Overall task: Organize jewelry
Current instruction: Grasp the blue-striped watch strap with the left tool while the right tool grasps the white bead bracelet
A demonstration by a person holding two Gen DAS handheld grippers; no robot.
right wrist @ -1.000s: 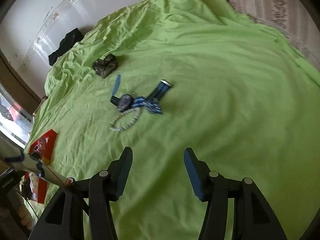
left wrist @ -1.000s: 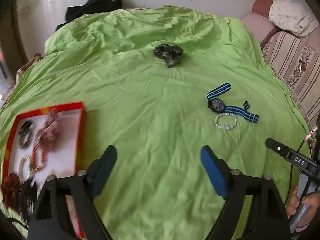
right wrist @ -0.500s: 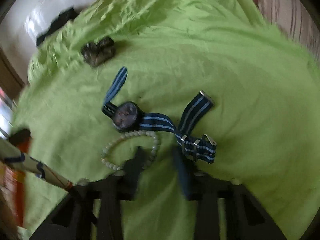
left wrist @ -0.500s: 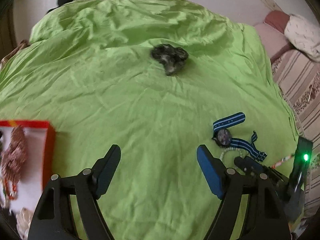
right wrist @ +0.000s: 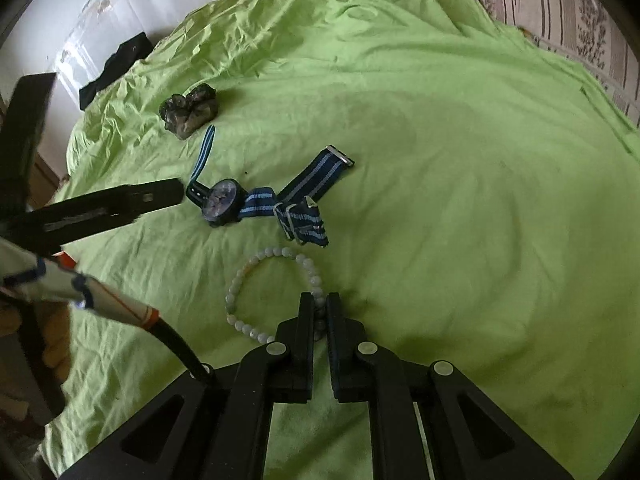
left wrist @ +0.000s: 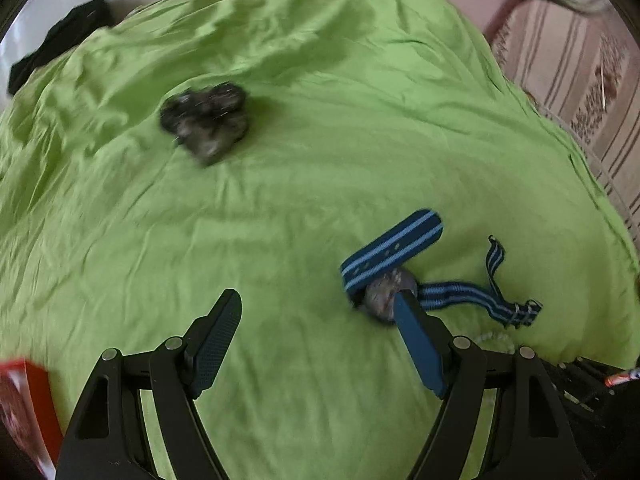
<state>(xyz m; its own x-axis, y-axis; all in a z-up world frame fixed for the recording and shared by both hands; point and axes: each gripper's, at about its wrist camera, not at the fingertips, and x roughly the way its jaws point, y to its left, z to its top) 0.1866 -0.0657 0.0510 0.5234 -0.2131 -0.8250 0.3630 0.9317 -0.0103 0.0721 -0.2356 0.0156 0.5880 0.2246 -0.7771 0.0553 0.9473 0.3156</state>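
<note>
A white bead bracelet [right wrist: 256, 264] lies on the green bedsheet [right wrist: 460, 200]. My right gripper [right wrist: 319, 308] is shut on the bracelet's near right side. A watch [right wrist: 224, 202] with a blue striped strap lies just beyond it; in the left wrist view the watch [left wrist: 384, 294] sits beside my right finger. My left gripper [left wrist: 320, 308] is open and empty, low over the sheet left of the watch. One of its fingers [right wrist: 120, 204] reaches in from the left in the right wrist view. A dark scrunchie [left wrist: 206, 120] lies farther back.
A red tray's corner [left wrist: 24, 404] shows at the lower left of the left wrist view. A black cloth [right wrist: 116, 68] lies at the far edge by the white wall. A striped sofa [left wrist: 572, 80] stands to the right of the bed.
My right gripper moved forward to the bracelet and shut on it. My left gripper swung right, away from the tray, and came close beside the watch.
</note>
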